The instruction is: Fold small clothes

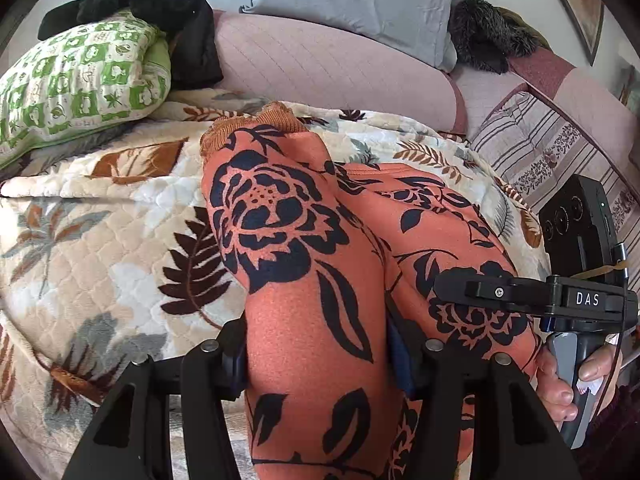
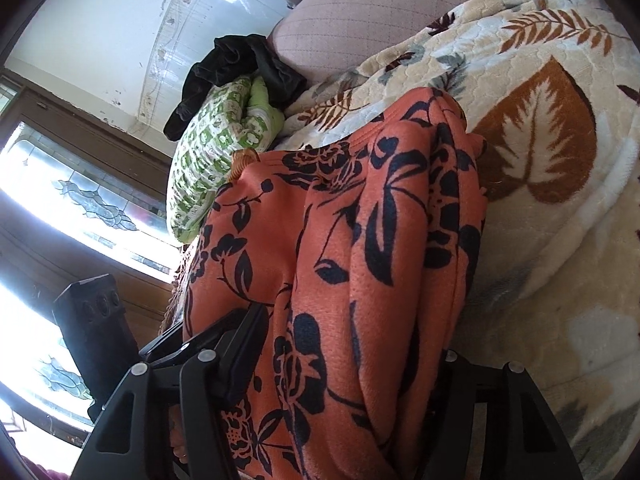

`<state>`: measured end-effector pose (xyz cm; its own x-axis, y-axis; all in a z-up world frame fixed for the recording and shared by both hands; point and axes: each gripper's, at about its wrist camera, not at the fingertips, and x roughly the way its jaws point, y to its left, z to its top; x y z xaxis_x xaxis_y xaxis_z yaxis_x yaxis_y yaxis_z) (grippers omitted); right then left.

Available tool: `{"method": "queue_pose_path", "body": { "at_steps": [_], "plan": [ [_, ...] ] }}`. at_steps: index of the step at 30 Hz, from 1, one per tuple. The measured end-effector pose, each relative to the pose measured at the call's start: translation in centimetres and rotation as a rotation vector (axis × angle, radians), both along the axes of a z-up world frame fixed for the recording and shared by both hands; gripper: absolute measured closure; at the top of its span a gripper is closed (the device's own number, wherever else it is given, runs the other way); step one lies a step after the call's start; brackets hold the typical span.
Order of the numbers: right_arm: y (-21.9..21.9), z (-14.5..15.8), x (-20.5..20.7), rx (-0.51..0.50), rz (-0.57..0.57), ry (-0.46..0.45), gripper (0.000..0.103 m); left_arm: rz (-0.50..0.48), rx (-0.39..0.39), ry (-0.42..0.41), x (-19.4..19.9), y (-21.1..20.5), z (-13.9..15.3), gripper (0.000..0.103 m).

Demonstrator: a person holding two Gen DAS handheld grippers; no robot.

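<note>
Orange floral garment (image 1: 304,280) between tool (image 1: 320,364) fingers

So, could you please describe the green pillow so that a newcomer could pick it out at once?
Start from the leaf-print blanket spread over the bed. At its far edge, beside the pink quilted bolster, lies the pillow, with a black garment draped on top. It alone carries a green-and-white checked pattern of small leaf and flower squares.
</note>
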<state>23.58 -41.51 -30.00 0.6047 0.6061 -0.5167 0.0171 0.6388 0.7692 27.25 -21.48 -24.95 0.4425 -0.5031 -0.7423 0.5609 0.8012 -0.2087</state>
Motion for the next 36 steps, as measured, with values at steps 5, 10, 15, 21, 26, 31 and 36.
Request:
{"method": "queue_pose_path", "body": {
  "at_steps": [5,10,15,21,26,31,36],
  "plan": [
    [1.8,1.3,-0.1,-0.003,0.013,-0.025,0.039,0.027,0.017,-0.043,-0.6,1.9,1.2,0.046],
    [4.0,2.4,-0.1,-0.009,0.032,-0.038,0.040,0.050,0.025,-0.069,-1.0,4.2,1.9,0.046],
    [6.4,2.9,0.1,-0.010,0.051,-0.043,0.040,0.079,0.026,-0.070,-1.1,6.6,2.0,0.046],
    [9.0,3.7,0.2,-0.027,0.072,-0.049,0.040,0.105,0.027,-0.070,-1.4,8.8,2.2,0.046],
    [10.4,3.8,0.5,-0.026,0.080,-0.044,0.040,0.108,0.038,-0.065,-1.7,9.9,2.2,0.046],
    [11.5,3.8,0.8,-0.026,0.087,-0.038,0.040,0.117,0.041,-0.061,-1.8,10.9,2.2,0.046],
    [12.6,3.9,1.2,-0.030,0.099,-0.037,0.040,0.130,0.045,-0.053,-1.6,11.8,2.0,0.046]
  ]
}}
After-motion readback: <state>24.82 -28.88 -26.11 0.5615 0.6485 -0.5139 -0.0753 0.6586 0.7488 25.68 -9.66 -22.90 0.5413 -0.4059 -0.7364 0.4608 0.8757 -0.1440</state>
